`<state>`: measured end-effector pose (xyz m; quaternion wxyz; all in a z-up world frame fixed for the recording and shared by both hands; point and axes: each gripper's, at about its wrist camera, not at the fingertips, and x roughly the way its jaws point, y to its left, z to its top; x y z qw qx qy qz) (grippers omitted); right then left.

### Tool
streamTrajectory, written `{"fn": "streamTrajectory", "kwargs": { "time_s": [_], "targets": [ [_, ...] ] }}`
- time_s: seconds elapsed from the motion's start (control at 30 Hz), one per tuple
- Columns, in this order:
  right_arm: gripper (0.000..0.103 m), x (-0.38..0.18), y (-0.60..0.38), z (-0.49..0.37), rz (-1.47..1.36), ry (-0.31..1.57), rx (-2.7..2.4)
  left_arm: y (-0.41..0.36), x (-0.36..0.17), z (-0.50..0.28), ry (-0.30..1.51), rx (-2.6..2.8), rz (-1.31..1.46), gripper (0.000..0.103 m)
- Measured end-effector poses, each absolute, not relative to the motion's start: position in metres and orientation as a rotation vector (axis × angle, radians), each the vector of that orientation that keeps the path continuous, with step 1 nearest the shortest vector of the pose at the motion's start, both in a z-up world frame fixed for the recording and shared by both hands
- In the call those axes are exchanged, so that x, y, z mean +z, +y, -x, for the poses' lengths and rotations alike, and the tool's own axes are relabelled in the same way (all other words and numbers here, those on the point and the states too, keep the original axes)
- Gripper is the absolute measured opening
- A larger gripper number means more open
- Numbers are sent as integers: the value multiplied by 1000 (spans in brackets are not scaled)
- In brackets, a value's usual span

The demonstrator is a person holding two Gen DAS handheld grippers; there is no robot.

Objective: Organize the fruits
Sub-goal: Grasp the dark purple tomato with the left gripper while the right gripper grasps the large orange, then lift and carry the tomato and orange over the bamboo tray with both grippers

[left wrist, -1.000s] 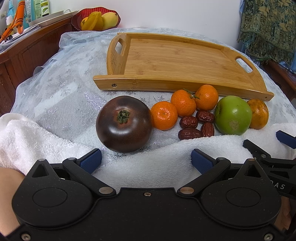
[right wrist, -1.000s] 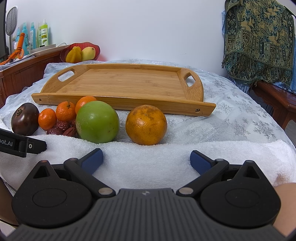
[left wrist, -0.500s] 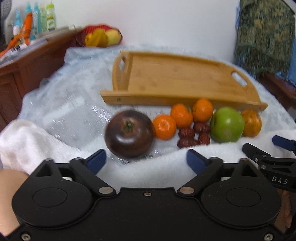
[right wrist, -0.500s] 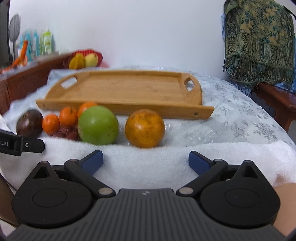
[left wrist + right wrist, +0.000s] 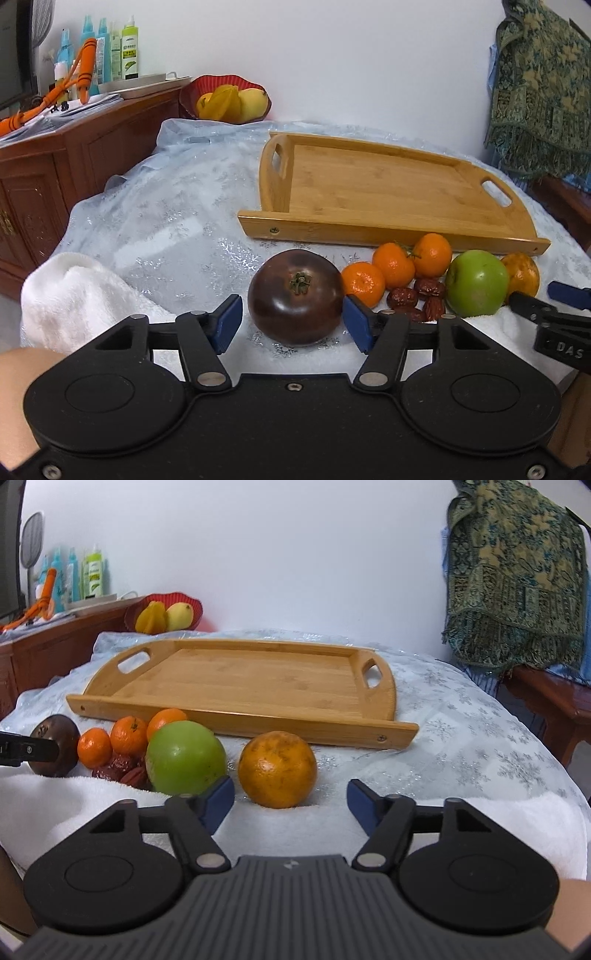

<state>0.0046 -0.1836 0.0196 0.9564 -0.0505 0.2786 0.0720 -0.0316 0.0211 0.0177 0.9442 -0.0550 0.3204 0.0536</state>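
Note:
A dark purple tomato sits on the tablecloth between the blue pads of my open left gripper; a small gap shows on its left side. Beside it lie three small mandarins, several red dates, a green apple and a large orange. My right gripper is open, its pads flanking the near side of the large orange without touching it. An empty bamboo tray stands behind the fruit; it also shows in the right wrist view.
A white towel lies along the table's near edge. A wooden cabinet with bottles stands at the left, with a red bowl of yellow fruit behind. A patterned cloth hangs over a bench at the right.
Both grippers have moved forward over the towel. The left gripper's pads now flank the dark tomato, and the right gripper's pads have come up to the large orange.

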Motion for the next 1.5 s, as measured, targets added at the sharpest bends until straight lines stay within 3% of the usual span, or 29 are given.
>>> {"fn": "streamTrajectory", "kwargs": {
  "time_s": [0.3, 0.47, 0.77, 1.23, 1.5],
  "targets": [
    [74, 12, -181, -19, 113, 593, 162, 20, 6, 24, 641, 99, 124, 63],
    [64, 9, -180, -25, 92, 608, 180, 24, -8, 18, 659, 106, 164, 64],
    [55, 5, -176, -31, 102, 598, 182, 15, -10, 17, 605, 114, 91, 60],
    [52, 22, -188, -20, 30, 511, 163, 15, 22, 35, 476, 148, 75, 58],
    [53, 53, -193, -49, -10, 469, 169, 10, 59, -5, 475, 75, 73, 58]
  ]
}}
